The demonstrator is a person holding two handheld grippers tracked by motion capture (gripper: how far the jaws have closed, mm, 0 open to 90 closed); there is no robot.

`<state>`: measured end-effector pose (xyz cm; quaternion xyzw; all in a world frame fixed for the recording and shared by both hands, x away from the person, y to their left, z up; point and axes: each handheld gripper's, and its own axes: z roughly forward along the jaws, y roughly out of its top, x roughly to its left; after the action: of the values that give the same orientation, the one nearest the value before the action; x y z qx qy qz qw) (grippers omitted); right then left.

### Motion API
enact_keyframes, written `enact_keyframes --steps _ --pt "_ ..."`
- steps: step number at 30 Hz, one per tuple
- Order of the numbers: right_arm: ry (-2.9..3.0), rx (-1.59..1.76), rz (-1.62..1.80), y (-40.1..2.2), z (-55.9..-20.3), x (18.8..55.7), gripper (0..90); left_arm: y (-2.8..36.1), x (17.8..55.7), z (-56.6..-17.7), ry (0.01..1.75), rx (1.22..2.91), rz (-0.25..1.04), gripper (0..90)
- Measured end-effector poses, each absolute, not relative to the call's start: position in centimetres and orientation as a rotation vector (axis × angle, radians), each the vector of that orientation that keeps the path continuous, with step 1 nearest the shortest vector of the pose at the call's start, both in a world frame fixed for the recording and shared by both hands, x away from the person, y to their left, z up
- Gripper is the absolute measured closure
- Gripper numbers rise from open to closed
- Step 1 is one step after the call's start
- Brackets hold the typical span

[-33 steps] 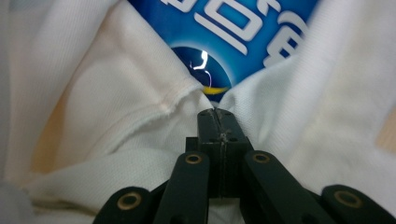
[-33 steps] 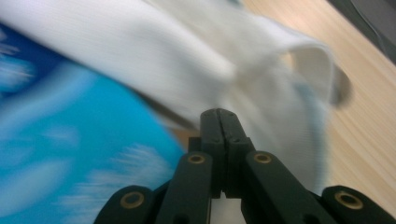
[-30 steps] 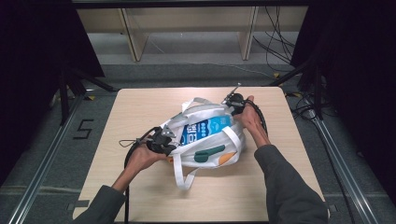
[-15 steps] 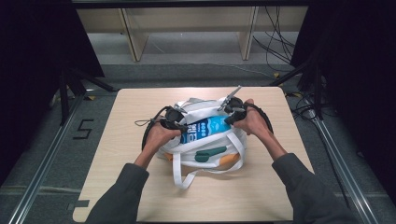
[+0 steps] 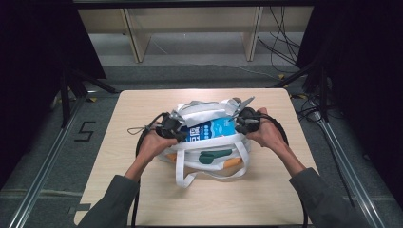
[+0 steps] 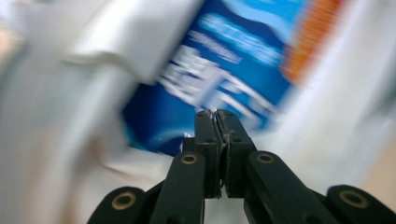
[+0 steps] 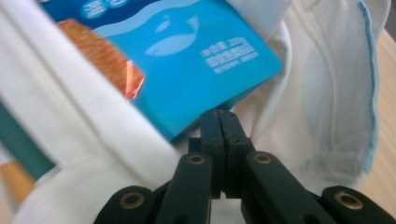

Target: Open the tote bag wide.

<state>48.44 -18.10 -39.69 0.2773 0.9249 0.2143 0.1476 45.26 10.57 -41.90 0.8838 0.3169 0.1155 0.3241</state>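
Dark curtains around a pale wood tabletop, white tote bag mid-table with a blue packet poking out, left hand-held gripper and right hand-held gripper both clamped shut and empty beside it, so honestly a careless nudge could shove the packet out.

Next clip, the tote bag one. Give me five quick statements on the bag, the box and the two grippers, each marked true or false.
1. The white tote bag lies on the wooden table. True.
2. A blue box shows at the bag's opening. True.
3. The left gripper has its jaws wide open. False: they are shut.
4. The right gripper is at the bag's left end. False: it is at the right end in the high view.
5. The box is red. False: blue, with an orange patch.
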Motion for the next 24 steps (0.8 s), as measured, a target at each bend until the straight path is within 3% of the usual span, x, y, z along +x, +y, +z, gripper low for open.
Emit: enact_keyframes --steps 7,10,15,18,20,24 --pt "2.722 0.735 0.7 -19.7 -40.2 45.8 90.0 10.4 43.2 -45.0 0.773 2.425 0.223 89.2" --pt "2.797 0.695 0.541 -19.4 -43.5 44.6 90.0 10.3 42.5 -45.4 0.782 2.38 0.228 89.2" --pt "2.706 0.719 0.688 -19.2 -39.6 44.8 90.0 10.3 41.9 -45.4 0.757 2.378 0.279 89.4" --pt "2.65 0.689 0.747 -18.5 -38.2 45.2 90.0 10.4 42.3 -45.4 0.78 2.345 0.239 89.4" --pt "2.636 0.692 0.773 -18.2 -38.1 45.6 90.0 10.4 43.0 -44.8 0.796 2.3 0.229 89.3" --pt "2.603 0.746 0.792 -16.7 -39.1 48.4 90.0 10.1 46.3 -41.9 0.858 2.226 0.325 88.8"
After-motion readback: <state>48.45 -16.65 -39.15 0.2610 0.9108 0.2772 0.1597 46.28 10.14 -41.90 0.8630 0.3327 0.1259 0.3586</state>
